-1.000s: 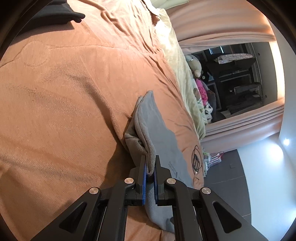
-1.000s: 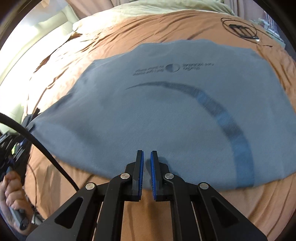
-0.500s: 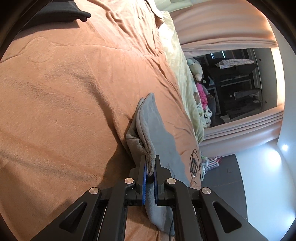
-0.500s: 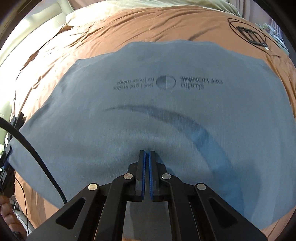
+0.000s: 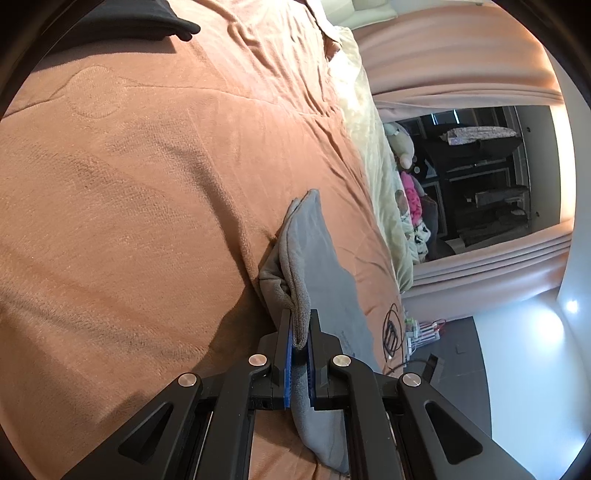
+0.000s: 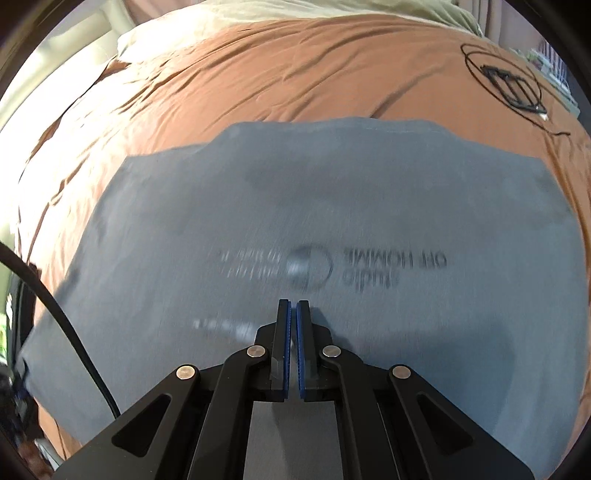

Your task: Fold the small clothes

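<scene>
Across the rust-orange fleece bedspread (image 5: 155, 192) in the left wrist view, the grey cotton T-shirt (image 5: 321, 266) lies near the bedspread's right-hand edge, seen almost edge-on. The left gripper (image 5: 300, 332) pinches a bunched fold of that shirt's hem between its blue pads, the cloth rising in a small ridge just ahead of the fingers and trailing down under them. A pale yellow-green blanket (image 5: 360, 110) runs along the far side of the bedspread, and a coiled black cable (image 5: 391, 328) rests on the bedspread just past the shirt. A black folded garment (image 5: 147, 22) sits at the bedspread's far upper-left corner. Peach curtains (image 5: 461, 48) hang beyond the bed.

Over the same bedspread (image 6: 295, 74) in the right wrist view, the shirt (image 6: 369, 192) is spread flat and wide, filling the middle of the picture, its dark printed lettering and round logo (image 6: 310, 267) blurred. The right gripper (image 6: 293, 314) has its blue pads pressed together with nothing seen between them, tips over the shirt just below the logo; whether they touch the fabric cannot be told. The coiled cable (image 6: 506, 83) lies on the bedspread beyond the shirt's far right corner. A thick black cord (image 6: 66, 325) crosses the shirt's left edge.
</scene>
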A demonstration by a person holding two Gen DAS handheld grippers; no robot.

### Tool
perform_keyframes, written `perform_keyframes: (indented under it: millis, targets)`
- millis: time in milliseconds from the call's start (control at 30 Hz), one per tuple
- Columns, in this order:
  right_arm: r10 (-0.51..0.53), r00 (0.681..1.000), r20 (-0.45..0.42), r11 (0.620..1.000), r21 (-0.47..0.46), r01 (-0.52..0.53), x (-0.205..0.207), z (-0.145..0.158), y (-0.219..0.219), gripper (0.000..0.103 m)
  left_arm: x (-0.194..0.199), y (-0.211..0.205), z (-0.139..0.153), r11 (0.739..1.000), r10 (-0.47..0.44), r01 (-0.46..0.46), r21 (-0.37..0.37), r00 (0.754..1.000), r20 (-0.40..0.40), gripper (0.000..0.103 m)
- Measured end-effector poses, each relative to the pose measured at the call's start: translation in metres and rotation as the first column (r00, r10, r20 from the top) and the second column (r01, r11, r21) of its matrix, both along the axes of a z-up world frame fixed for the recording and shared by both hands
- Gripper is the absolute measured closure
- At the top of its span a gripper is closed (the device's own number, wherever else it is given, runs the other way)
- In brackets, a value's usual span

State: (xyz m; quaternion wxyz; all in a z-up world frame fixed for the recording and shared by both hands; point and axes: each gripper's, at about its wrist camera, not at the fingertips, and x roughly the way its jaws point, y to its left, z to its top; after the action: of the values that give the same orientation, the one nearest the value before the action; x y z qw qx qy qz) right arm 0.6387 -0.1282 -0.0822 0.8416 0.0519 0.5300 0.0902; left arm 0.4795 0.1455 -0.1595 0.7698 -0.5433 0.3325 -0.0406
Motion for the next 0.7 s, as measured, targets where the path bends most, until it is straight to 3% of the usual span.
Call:
perform_keyframes:
  millis: [700]
  targets:
    - [-0.009,0.999,0.041,1.000,-0.021,0.009,0.107,-0.028,0.014,0.103,0.003,0.003,-0.014,1.000,0.010,-0.011,-0.014,0.996,-0.087,0.097]
